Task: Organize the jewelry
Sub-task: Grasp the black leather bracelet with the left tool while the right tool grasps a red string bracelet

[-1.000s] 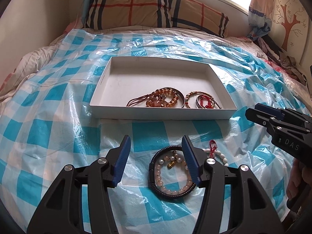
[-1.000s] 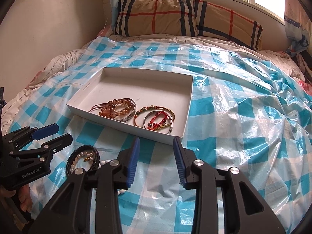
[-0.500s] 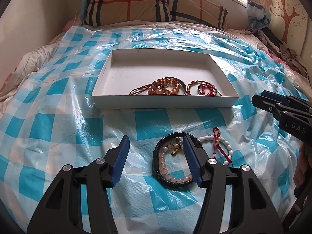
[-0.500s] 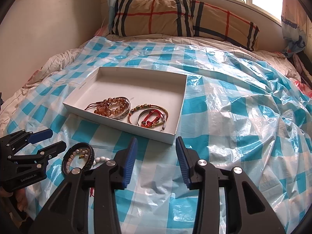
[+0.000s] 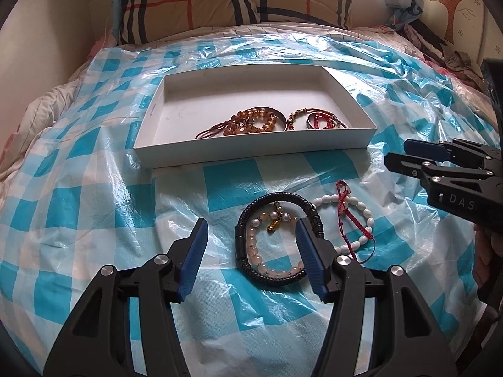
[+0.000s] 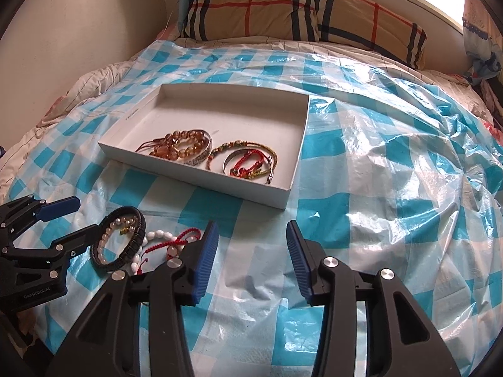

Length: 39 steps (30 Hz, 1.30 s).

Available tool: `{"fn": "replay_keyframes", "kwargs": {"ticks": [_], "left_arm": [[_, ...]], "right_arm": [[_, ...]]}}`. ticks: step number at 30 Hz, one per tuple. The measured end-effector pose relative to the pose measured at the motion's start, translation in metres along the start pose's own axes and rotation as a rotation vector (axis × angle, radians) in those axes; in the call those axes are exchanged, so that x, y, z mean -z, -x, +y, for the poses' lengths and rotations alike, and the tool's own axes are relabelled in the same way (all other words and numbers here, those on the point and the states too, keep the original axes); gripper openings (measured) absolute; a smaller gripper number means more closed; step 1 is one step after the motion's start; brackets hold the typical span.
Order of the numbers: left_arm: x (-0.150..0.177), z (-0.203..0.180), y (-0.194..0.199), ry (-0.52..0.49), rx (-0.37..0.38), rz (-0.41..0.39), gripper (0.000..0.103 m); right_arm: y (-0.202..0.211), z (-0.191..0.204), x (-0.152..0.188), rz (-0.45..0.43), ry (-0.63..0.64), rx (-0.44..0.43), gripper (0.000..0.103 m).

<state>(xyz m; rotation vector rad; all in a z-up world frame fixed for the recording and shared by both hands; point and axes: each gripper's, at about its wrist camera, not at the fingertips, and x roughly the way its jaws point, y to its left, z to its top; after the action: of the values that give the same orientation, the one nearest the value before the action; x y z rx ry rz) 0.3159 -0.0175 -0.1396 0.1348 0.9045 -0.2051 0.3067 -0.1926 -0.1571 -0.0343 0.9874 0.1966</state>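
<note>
My left gripper (image 5: 250,240) hangs with its fingers spread wide and empty above the checked plastic sheet (image 5: 103,194). Its right finger (image 5: 309,259) covers part of the black braided bracelet (image 5: 270,199), which rings a pale bead bracelet (image 5: 253,245) with a small gold charm. Just right of them lies a white bead bracelet (image 5: 364,216) tangled with a red cord (image 5: 344,212). My right gripper (image 6: 250,242) is equally wide and empty, near the white tray (image 6: 201,174). In the tray's near half sit an amber bead bracelet (image 6: 176,147) and a heap of red and green cords (image 6: 248,163) over a metal bangle; I cannot separate them. Plaid pillows (image 6: 283,9) lie at the far end.
</note>
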Motion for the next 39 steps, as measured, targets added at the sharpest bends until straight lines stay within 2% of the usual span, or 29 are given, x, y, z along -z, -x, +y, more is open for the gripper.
{"fn": "replay_keyframes", "kwargs": {"ticks": [10,14,18,22,25,29,33,34,35,37,39], "left_arm": [[0.002,0.002,-0.016,0.004,-0.002,0.043,0.055],[0.006,0.004,-0.024,-0.005,-0.027,0.088,0.055],[0.012,0.010,-0.023,-0.002,-0.043,0.099,0.055],[0.008,0.011,-0.017,0.007,-0.019,0.080,0.055],[-0.001,0.006,-0.022,-0.011,-0.016,0.061,0.055],[-0.012,0.006,-0.036,-0.009,-0.002,0.050,0.055],[-0.016,0.006,-0.045,-0.002,0.030,0.064,0.052],[-0.016,0.004,-0.045,-0.007,0.039,0.064,0.044],[-0.015,0.002,-0.045,-0.010,0.047,0.066,0.038],[-0.014,-0.003,-0.044,-0.020,0.047,0.070,0.032],[-0.014,-0.007,-0.043,-0.029,0.052,0.071,0.027]], "right_arm": [[-0.029,0.029,0.007,0.073,0.081,-0.053,0.048],[-0.030,0.027,0.016,0.115,0.133,-0.008,0.049],[-0.018,0.008,0.023,0.129,0.105,0.047,0.049],[-0.008,0.003,0.020,0.095,0.044,-0.034,0.049],[-0.023,0.002,0.016,0.141,-0.037,-0.152,0.049],[-0.038,0.002,0.009,0.143,-0.072,-0.163,0.049],[-0.042,-0.002,0.005,0.144,-0.095,-0.188,0.042],[-0.043,-0.003,0.005,0.144,-0.101,-0.190,0.034],[-0.043,-0.005,0.005,0.143,-0.107,-0.196,0.030],[-0.043,-0.008,0.006,0.145,-0.122,-0.214,0.019],[-0.040,-0.010,0.007,0.139,-0.125,-0.216,0.016]]}}
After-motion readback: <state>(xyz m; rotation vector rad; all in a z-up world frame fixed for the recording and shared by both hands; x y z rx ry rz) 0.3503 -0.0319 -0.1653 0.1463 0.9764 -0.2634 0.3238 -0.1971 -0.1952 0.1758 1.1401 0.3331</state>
